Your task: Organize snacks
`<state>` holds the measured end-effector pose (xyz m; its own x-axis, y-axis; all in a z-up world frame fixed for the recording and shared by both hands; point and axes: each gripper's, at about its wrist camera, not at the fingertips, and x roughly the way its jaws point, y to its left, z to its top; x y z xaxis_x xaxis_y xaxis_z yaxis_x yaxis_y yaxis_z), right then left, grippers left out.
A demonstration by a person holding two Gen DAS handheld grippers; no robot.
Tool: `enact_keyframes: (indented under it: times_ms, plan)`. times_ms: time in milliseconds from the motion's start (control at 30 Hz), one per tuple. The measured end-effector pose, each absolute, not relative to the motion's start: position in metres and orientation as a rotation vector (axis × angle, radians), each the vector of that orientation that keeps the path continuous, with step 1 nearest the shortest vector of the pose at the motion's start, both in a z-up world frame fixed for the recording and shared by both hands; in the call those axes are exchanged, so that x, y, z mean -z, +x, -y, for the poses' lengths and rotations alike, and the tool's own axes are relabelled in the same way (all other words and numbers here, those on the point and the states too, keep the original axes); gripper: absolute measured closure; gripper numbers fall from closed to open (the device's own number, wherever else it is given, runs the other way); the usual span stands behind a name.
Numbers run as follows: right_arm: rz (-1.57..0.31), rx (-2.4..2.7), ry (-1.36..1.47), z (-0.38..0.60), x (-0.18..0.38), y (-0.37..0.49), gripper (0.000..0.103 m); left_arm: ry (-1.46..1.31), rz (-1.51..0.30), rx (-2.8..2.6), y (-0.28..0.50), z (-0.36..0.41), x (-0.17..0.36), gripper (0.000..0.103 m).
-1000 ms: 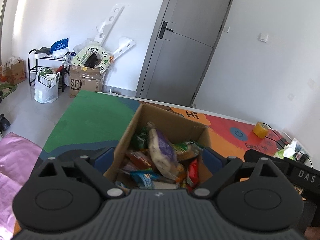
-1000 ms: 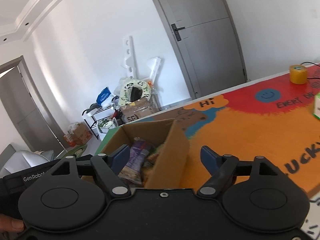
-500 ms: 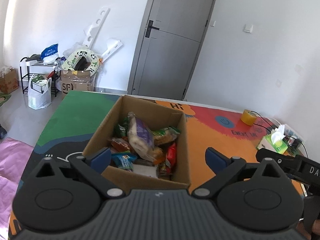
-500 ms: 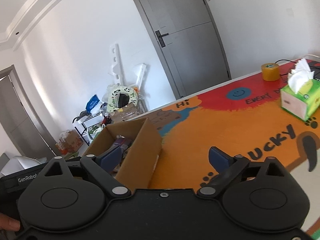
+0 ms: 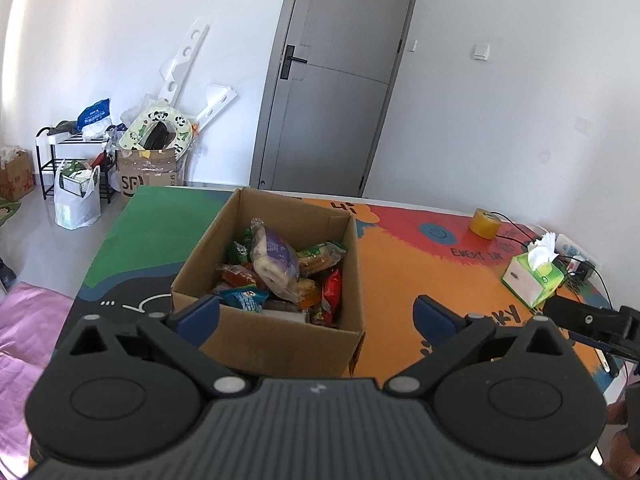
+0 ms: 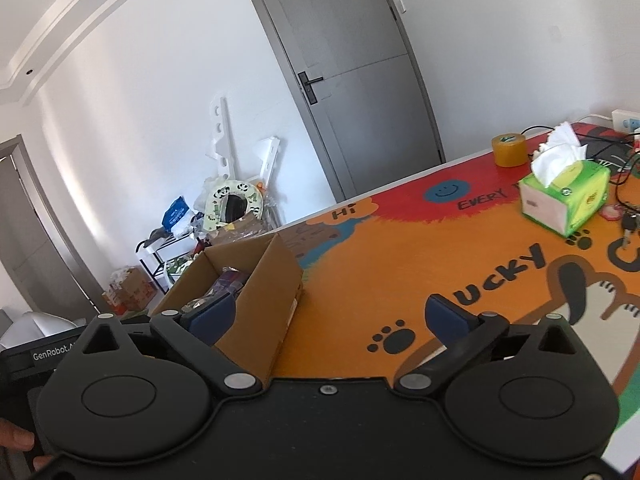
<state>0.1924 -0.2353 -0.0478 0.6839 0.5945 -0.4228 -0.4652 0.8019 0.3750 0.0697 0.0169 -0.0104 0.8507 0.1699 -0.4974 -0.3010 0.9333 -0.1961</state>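
**Snacks Piled in the Box, Both Grippers Empty**

The cardboard box [image 5: 272,280] sits on the bright picture table [image 5: 420,280], close to its left edge and a bit toward the far edge. The box is open at the top. Inside is a heap of snack packets [image 5: 280,276], all jumbled: a big purple-and-white bag [image 5: 274,262] lies on top, a red packet [image 5: 332,292] leans on the right wall, and a blue one [image 5: 244,298] is near the front wall.

The left gripper [image 5: 316,314] hangs just in front of the box, looking down into it. Its jaws are wide apart and hold nothing. The right gripper [image 6: 328,316] is off to the box's right, over bare orange table, jaws wide apart too (nothing in them either).

All the snacks I can see are in the box and none lie out on the table. That could mean they are waiting to be taken out and sorted, or that they have been put away.

A green tissue box [image 6: 564,204] and a roll of tape [image 6: 509,150] sit near the far right corner, out of the way.
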Motion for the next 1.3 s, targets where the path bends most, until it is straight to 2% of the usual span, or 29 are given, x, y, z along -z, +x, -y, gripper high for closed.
enact_keyframes:
  times_ms: [700, 1300]
  plan:
    - [-0.569, -0.603, 0.213, 0.273, 0.04, 0.156, 0.0, -0.189, -0.516, -0.202, 0.036, -0.001, 0.009, 0.001]
    - [-0.568, -0.656, 0.158, 0.264, 0.023, 0.137, 0.0, -0.115, -0.527, -0.195, 0.016, -0.007, -0.004, 0.001]
